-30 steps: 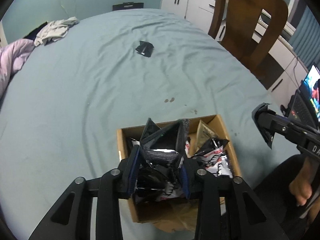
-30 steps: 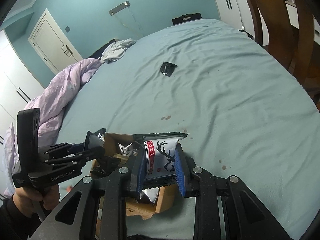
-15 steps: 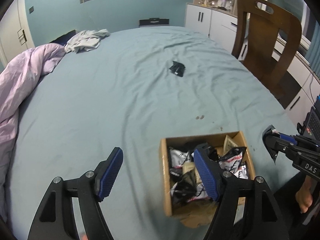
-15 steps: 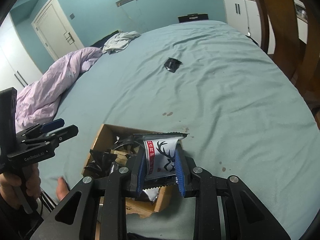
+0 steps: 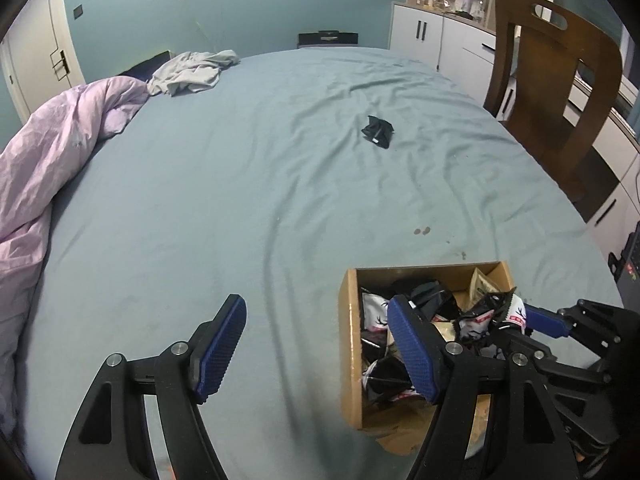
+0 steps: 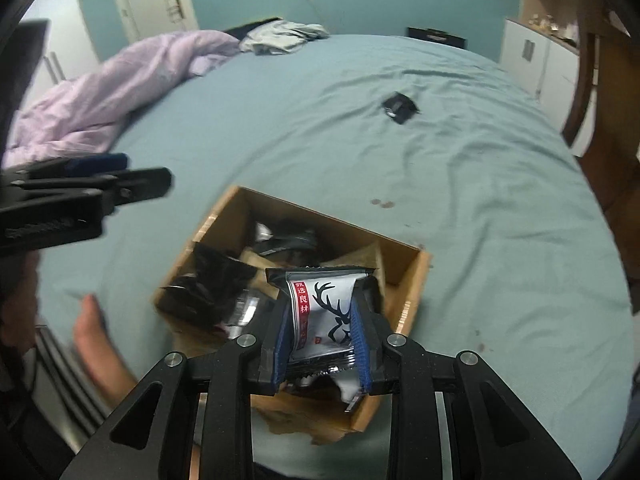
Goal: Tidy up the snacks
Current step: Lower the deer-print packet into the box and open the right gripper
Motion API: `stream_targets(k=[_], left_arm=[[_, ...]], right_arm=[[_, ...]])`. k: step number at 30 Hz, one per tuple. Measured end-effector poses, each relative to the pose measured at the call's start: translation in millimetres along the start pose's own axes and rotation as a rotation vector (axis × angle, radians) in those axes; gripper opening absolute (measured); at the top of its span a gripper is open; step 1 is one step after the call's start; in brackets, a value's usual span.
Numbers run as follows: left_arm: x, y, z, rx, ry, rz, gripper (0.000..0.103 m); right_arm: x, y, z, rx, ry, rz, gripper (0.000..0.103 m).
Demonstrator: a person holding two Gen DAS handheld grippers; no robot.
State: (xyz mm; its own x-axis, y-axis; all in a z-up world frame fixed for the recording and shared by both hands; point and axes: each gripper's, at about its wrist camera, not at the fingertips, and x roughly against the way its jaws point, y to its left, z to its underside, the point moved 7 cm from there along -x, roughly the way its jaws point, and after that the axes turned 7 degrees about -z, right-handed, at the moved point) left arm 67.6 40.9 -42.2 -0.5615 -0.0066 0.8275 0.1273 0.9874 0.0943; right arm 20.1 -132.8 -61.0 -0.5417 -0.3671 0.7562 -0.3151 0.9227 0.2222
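Above the cardboard box (image 6: pixel 416 276) on the bed (image 6: pixel 460 184): right gripper (image 6: pixel 320 344) fingers clamped on deer-print snack packet (image 6: pixel 320 312); left gripper (image 5: pixel 316 348) wide, empty. Risk: slick wrapper slipping early, landing outside the box. Stray black packet (image 5: pixel 377 131) far beyond, easily forgotten.

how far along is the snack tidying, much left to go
Mostly done: several packets already lie in the cardboard box. In hand: the right claw grips a deer-print snack packet over the box. The left claw is open and empty. Left: one black packet on the bedsheet.
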Motion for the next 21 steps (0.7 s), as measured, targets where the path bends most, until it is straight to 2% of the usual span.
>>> stream_targets(k=[3,4,6,8,10,13,19,21], left_arm=[[0,-3,1,-0.021,-0.006,-0.006,0.074],[0,-4,2,-0.031,-0.007,-0.012,0.074],[-1,-7,3,-0.054,-0.004,-0.021,0.074],[-1,-11,4,-0.071,-0.005,-0.021,0.074],[-1,-13,4,-0.078,-0.006,-0.021,0.074],[-2,-14,4,-0.083,-0.003,-0.023,0.074],[-2,-14,3,-0.077,-0.006,-0.018,0.074],[-2,-15,2,-0.072,-0.010,-0.013,0.074]], right_arm=[[-2,-5,1,-0.108,0.015,-0.079,0.033],[0,-9,0,-0.139,0.007,-0.093,0.039],[12,-17,-5,-0.170,-0.046,-0.063,0.051],[27,-26,-10,-0.200,-0.117,-0.032,0.071],[40,-32,-13,-0.221,-0.174,-0.001,0.079],[54,-44,-12,-0.270,-0.230,0.032,0.081],[72,-72,-1,-0.405,-0.231,0.080,0.081],[80,-69,-1,-0.395,-0.226,0.084,0.081]])
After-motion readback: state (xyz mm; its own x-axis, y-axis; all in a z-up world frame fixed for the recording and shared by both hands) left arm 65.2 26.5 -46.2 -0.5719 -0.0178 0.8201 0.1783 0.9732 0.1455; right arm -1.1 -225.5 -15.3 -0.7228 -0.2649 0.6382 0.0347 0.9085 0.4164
